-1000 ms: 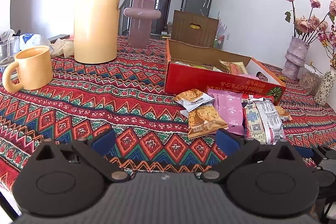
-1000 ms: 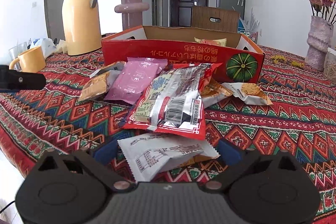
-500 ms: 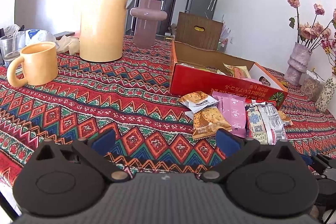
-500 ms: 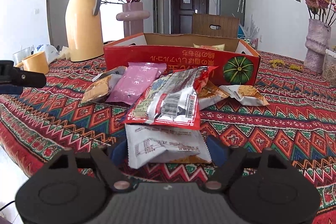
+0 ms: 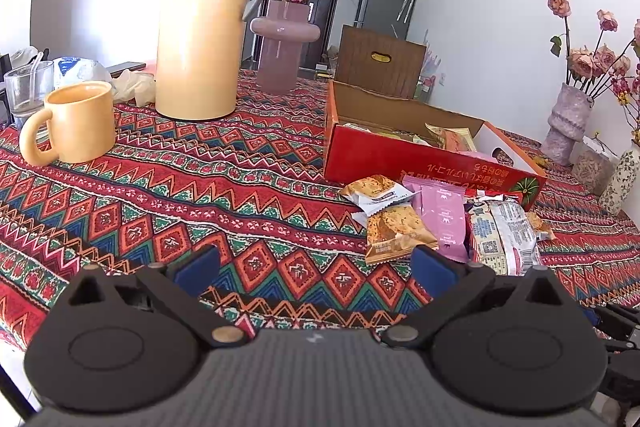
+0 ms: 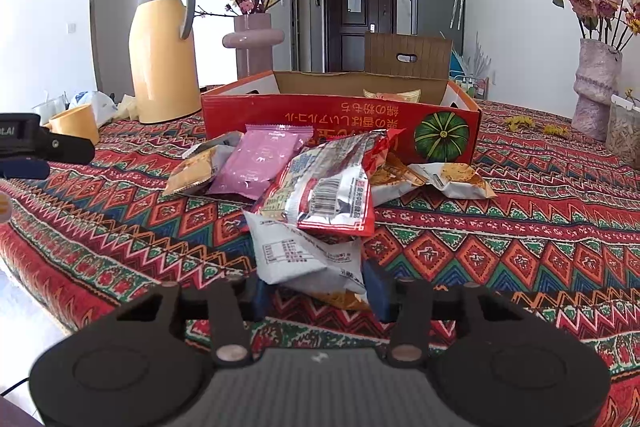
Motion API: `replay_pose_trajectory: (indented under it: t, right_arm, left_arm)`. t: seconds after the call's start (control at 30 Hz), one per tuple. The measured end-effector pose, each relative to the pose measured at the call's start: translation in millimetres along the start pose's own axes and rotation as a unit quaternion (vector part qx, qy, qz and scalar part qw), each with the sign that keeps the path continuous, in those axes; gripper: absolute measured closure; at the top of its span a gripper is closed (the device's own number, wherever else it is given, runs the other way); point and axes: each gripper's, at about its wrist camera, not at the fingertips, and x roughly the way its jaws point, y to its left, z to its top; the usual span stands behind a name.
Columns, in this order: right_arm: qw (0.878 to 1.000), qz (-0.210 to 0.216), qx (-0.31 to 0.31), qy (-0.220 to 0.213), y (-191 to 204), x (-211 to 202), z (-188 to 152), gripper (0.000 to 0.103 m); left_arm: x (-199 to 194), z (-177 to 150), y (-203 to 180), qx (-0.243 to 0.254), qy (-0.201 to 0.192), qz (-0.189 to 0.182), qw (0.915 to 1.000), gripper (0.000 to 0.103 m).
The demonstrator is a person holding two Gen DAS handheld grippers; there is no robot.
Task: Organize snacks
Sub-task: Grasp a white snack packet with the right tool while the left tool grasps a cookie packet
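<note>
A yellow jug (image 5: pixel 198 39) stands behind a mug (image 5: pixel 78 123) on patterned cloth (image 5: pixel 192 195).

A cardboard box (image 6: pixel 340 131) is set on the tablecloth (image 6: pixel 520 227), with packets seen inside it. Before the box a heap of snack packets is spread: a cookie packet (image 6: pixel 192 171) at the left, a pouch (image 6: pixel 260 163) beside it, a large foil packet (image 6: pixel 328 191) laid over a white packet (image 6: pixel 304 255), and a cracker packet (image 6: pixel 456 179) at the right. Left of the box a flask (image 6: pixel 164 51) is placed, a mug (image 6: pixel 76 123) before it, a vase (image 6: pixel 252 43) behind. The white packet appears to be pinched between the right gripper (image 6: pixel 318 291) pads.
</note>
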Motion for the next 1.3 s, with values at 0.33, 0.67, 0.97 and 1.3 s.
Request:
replay_pose_trajectory:
  t: [0.33, 0.67, 0.97, 1.3]
  right_arm:
    - [1.000, 0.000, 0.007, -0.022, -9.7, -22.1, 1.1, 0.086]
    - [0.997, -0.017, 0.024, -0.069, -33.6, -40.5, 16.0, 0.086]
    - [0.996, -0.024, 0.037, -0.075, -53.5, -26.4, 19.2, 0.086]
    - [0.996, -0.027, 0.049, -0.074, -72.6, -3.5, 25.8, 0.086]
  left_arm:
    - [5.4, -1.0, -9.1, 0.011, 0.010, -0.003, 0.9999, 0.000]
    - [24.2, 4.0, -27.3, 0.023, 0.030, -0.007, 0.9993, 0.000]
    - [55.3, 20.3, -42.2, 0.014, 0.048, -0.005, 0.9987, 0.000]
    - [96.2, 33.6, -53.1, -0.008, 0.080, 0.015, 0.9966, 0.000]
